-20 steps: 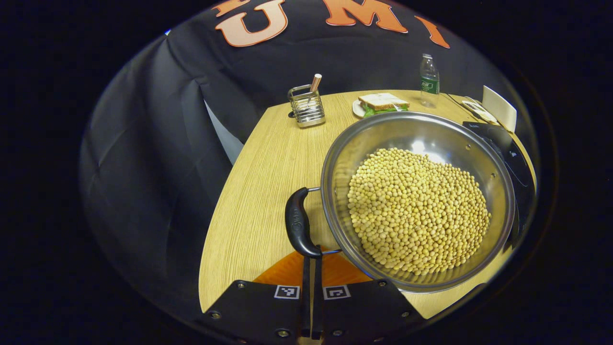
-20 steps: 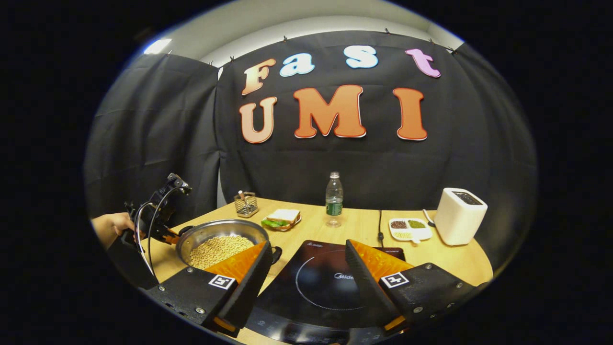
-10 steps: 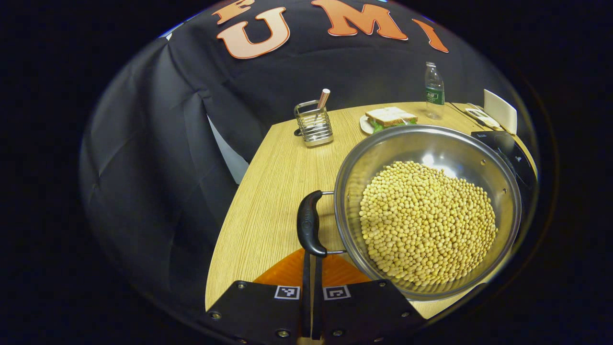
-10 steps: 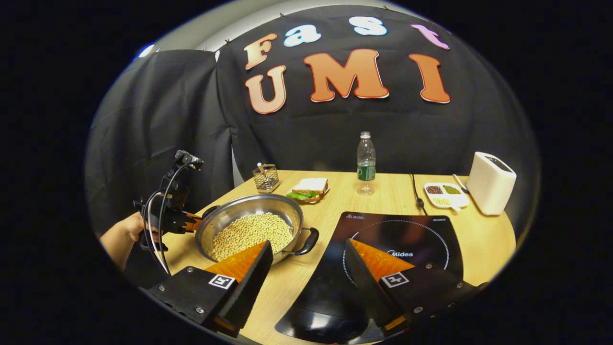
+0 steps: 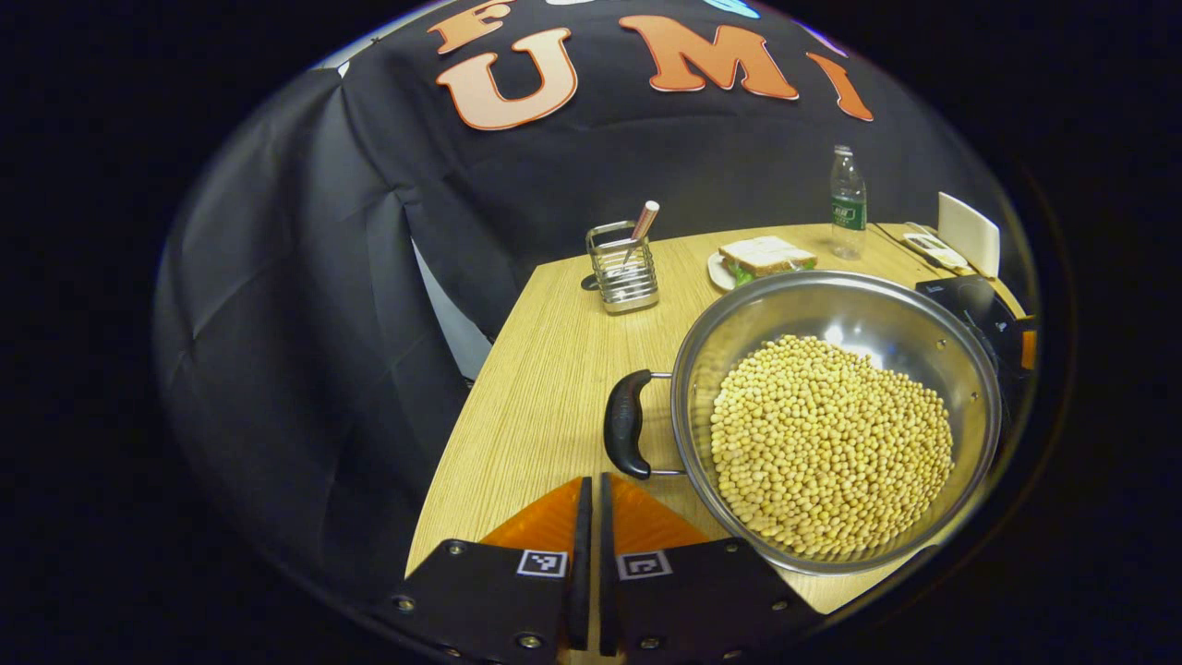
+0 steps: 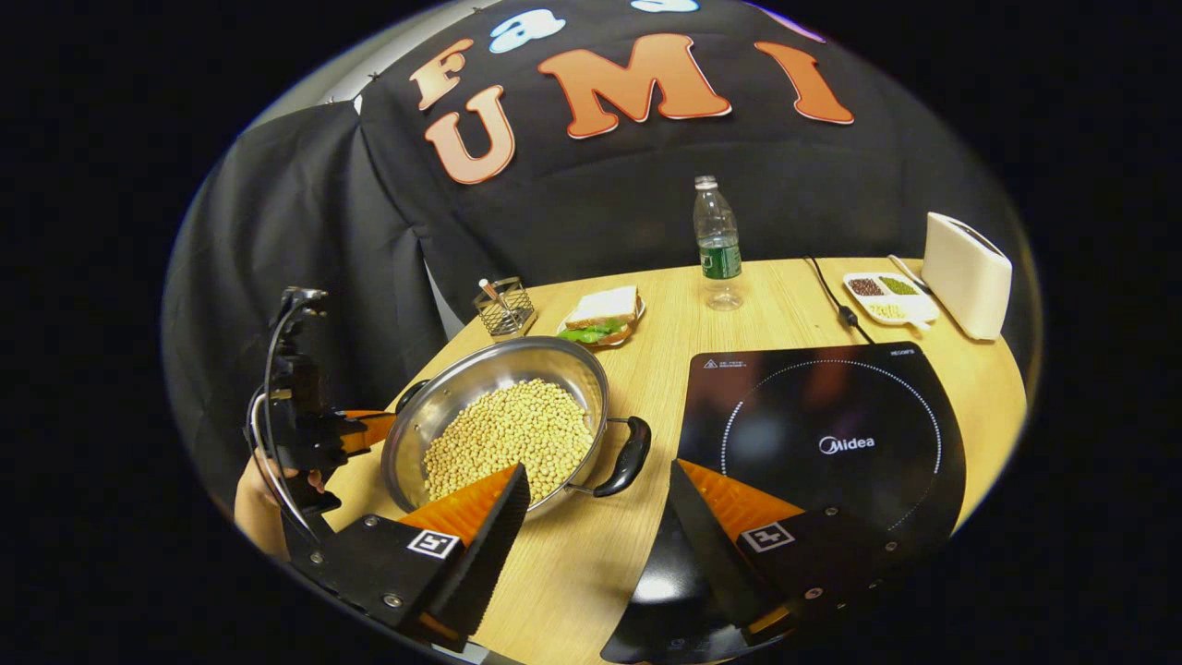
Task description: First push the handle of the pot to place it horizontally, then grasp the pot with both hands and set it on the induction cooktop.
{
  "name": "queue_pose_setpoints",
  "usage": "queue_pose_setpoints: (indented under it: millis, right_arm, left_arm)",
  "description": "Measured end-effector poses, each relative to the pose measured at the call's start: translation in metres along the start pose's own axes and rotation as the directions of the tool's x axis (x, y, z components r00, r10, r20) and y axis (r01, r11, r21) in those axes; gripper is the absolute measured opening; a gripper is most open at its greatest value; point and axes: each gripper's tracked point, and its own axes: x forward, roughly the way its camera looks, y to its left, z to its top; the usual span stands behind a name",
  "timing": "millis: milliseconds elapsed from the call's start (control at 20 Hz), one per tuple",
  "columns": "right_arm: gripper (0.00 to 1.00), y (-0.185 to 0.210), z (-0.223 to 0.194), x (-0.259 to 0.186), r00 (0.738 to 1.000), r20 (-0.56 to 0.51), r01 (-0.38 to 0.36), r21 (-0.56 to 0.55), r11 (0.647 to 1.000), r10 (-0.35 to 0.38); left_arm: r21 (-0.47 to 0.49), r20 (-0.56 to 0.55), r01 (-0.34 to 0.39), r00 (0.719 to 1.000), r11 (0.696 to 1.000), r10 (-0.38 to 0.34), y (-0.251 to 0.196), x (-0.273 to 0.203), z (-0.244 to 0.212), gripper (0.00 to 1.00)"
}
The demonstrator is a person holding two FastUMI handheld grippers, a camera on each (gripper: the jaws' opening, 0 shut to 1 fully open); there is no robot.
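Black cloth hangs behind a round wooden table (image 6: pixel 646 554). On it stands the pot (image 6: pixel 499 420), full of pale beans (image 5: pixel 831 443), at about 9 o'clock from the induction cooktop (image 6: pixel 822 443) and just beside it, not on it. Its two handles seem to lie almost level, so I judge the pushing step is nearly done; the two-handed grasp and the carrying to the cooktop are left. The left gripper (image 5: pixel 591 499) has its fingers pressed together with nothing between them, their tips just beside the near handle (image 5: pixel 626 436), at 6 o'clock from it; touching I cannot tell. The right gripper (image 6: pixel 600 499) is spread wide and holds nothing, and the far handle (image 6: pixel 628 457) lies between its fingers, not touched
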Motion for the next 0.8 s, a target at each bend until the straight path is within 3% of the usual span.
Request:
queue_pose_setpoints:
  millis: [50, 200, 300, 350, 400, 550, 800]
  right_arm:
    - [0.95, 0.002, 0.0, 0.005, 1.0, -0.01, 0.0, 0.014, 1.0, 0.0]
    - [0.95, 0.006, 0.004, 0.016, 1.0, -0.029, 0.01, 0.033, 0.999, -0.009]
    - [0.94, 0.006, 0.006, 0.02, 0.999, -0.035, 0.027, 0.037, 0.999, -0.026]
    - [0.94, 0.006, 0.007, 0.023, 0.999, -0.041, 0.032, 0.039, 0.999, -0.03]
    - [0.94, 0.007, 0.007, 0.026, 0.998, -0.049, 0.04, 0.042, 0.998, -0.038]
    - [0.94, 0.007, 0.01, 0.032, 0.996, -0.073, 0.064, 0.051, 0.997, -0.06]
    - [0.94, 0.004, 0.0, 0.05, 0.986, -0.122, 0.115, 0.037, 0.993, -0.109]
  left_arm:
    - [-0.027, 0.005, 0.024, 1.0, 0.999, -0.024, -0.002, -0.008, 0.002, 0.06]
    - [-0.119, 0.038, 0.111, 0.994, 0.987, -0.107, -0.007, -0.017, 0.02, 0.39]
    - [-0.159, 0.065, 0.179, 0.983, 0.971, -0.17, -0.014, -0.024, 0.035, 0.69]
    - [-0.173, 0.076, 0.203, 0.978, 0.964, -0.193, -0.015, -0.026, 0.043, 0.78]
    - [-0.189, 0.09, 0.224, 0.973, 0.956, -0.211, -0.016, -0.027, 0.052, 0.83]
    - [-0.203, 0.074, 0.256, 0.967, 0.945, -0.246, -0.02, -0.02, 0.069, 0.83]
    - [-0.125, -0.04, 0.186, 0.981, 0.975, -0.192, -0.02, 0.003, 0.056, 0.84]
